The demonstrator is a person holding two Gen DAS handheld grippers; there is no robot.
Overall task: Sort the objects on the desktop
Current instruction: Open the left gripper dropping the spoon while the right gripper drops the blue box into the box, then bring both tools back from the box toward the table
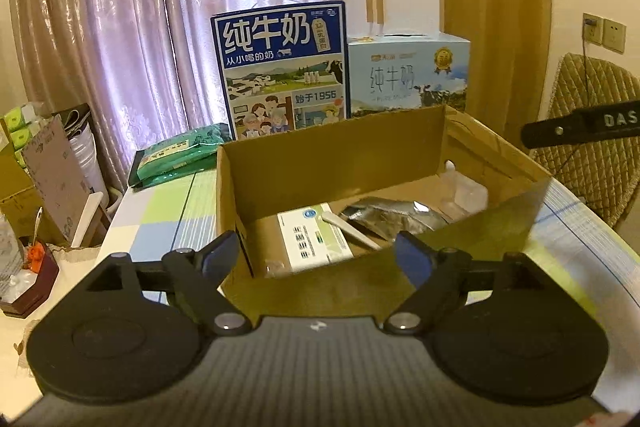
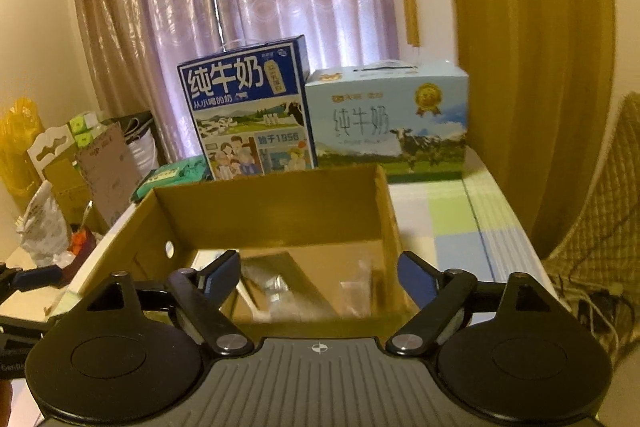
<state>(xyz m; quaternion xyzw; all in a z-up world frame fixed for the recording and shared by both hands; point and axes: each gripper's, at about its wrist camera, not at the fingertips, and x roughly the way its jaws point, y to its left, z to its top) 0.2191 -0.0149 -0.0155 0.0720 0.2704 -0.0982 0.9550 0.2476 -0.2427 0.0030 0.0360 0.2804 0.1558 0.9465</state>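
Observation:
An open cardboard box [image 1: 332, 155] stands on the checked tablecloth, seen from both wrists. Inside it lie a white-and-green carton [image 1: 316, 243], a white flat stick [image 1: 352, 229], a silver foil pouch [image 1: 396, 217] and clear plastic bags [image 1: 466, 193]. My left gripper [image 1: 316, 259] hovers open just before the box's near wall, nothing between its fingers. My right gripper [image 2: 320, 281] is open too, above the near edge of the box [image 2: 272, 211], empty; the foil pouch [image 2: 272, 279] and a clear bag [image 2: 356, 291] show below it. The right gripper's black finger [image 1: 580, 125] pokes in at the right of the left wrist view.
Two milk cartons, a blue one [image 1: 282, 71] and a pale one [image 1: 408, 75], stand behind the box before curtains. Green packets [image 1: 180, 155] lie at the back left. Cardboard pieces, bags and a small tray [image 1: 28, 279] crowd the left side. A quilted chair [image 1: 592, 147] stands right.

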